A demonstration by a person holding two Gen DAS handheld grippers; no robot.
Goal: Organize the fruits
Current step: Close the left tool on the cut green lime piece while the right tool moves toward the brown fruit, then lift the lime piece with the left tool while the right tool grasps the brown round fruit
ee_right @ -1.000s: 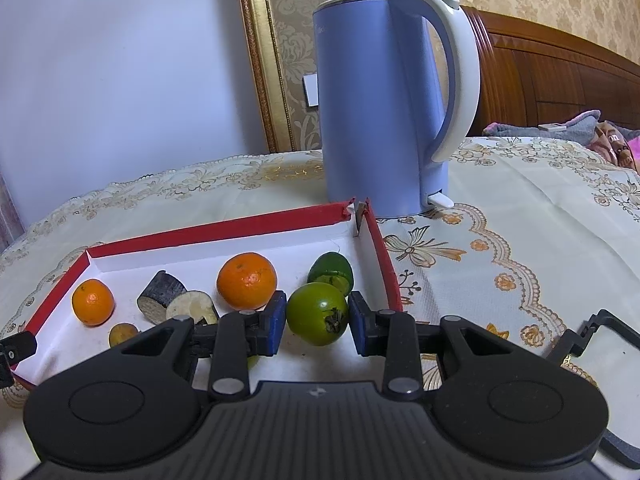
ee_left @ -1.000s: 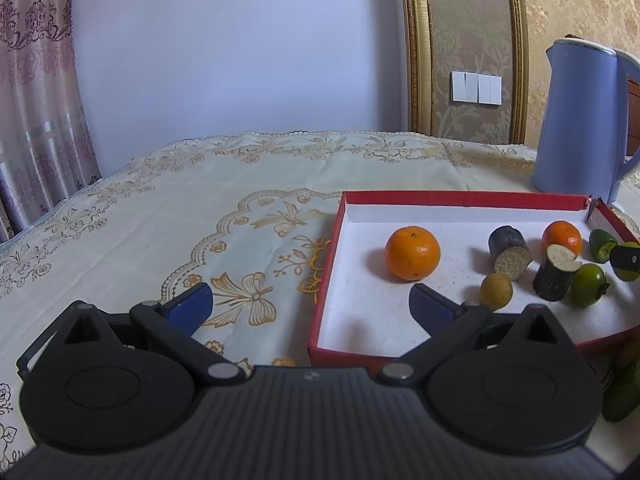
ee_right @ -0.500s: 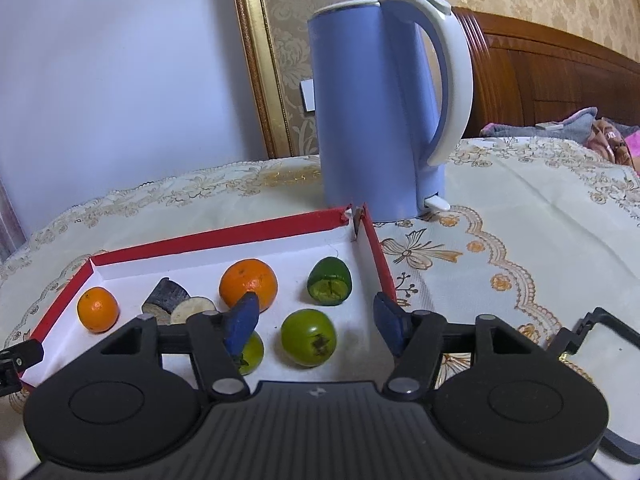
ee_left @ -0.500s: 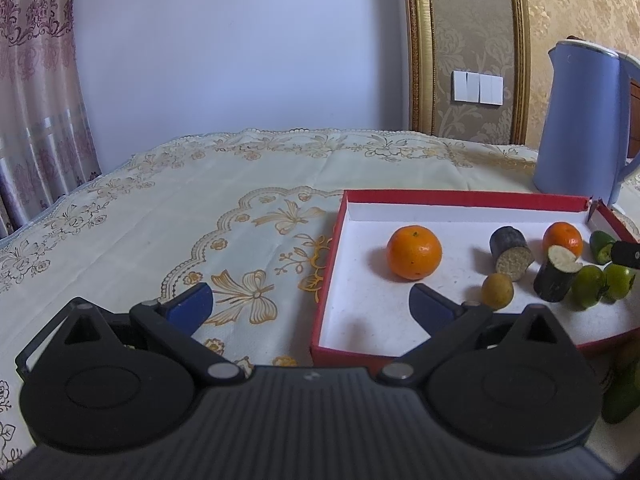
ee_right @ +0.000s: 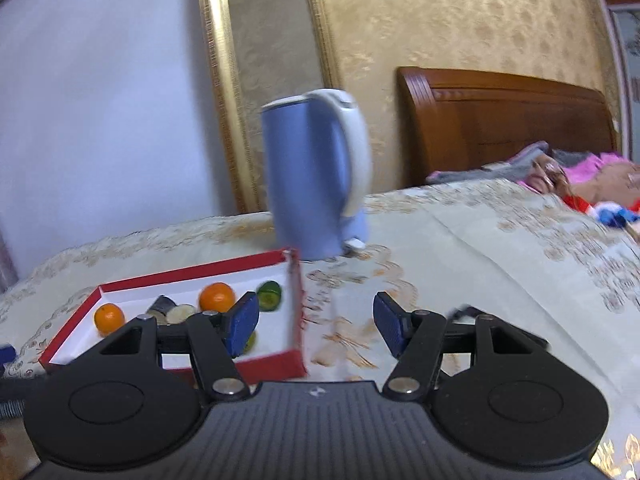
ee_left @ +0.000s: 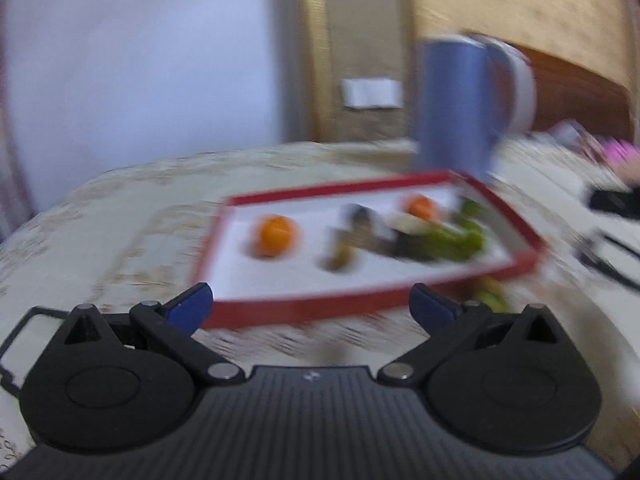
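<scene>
A red tray [ee_right: 276, 364] with a white floor holds two oranges [ee_right: 108, 317] [ee_right: 216, 297], dark cut pieces [ee_right: 162, 306] and a green fruit [ee_right: 269, 295]. Another green fruit [ee_right: 251, 342] peeks out behind my right gripper's left finger. My right gripper [ee_right: 316, 328] is open and empty, above the tablecloth just right of the tray's right wall. The left wrist view is blurred. It shows the tray [ee_left: 360, 308], an orange [ee_left: 276, 234], green fruits [ee_left: 460, 236] and a green fruit [ee_left: 490, 298] outside the front wall. My left gripper [ee_left: 312, 308] is open and empty before the tray.
A blue kettle [ee_right: 312, 176] stands behind the tray's far right corner. The patterned tablecloth [ee_right: 480, 280] spreads to the right. A wooden headboard [ee_right: 500, 120] and bedding lie beyond. Dark blurred shapes [ee_left: 612, 200] show at the right edge of the left wrist view.
My right gripper opened, left the green fruit in the tray, and drew back to the right. My left gripper swung right and back, so the tray now lies ahead of it.
</scene>
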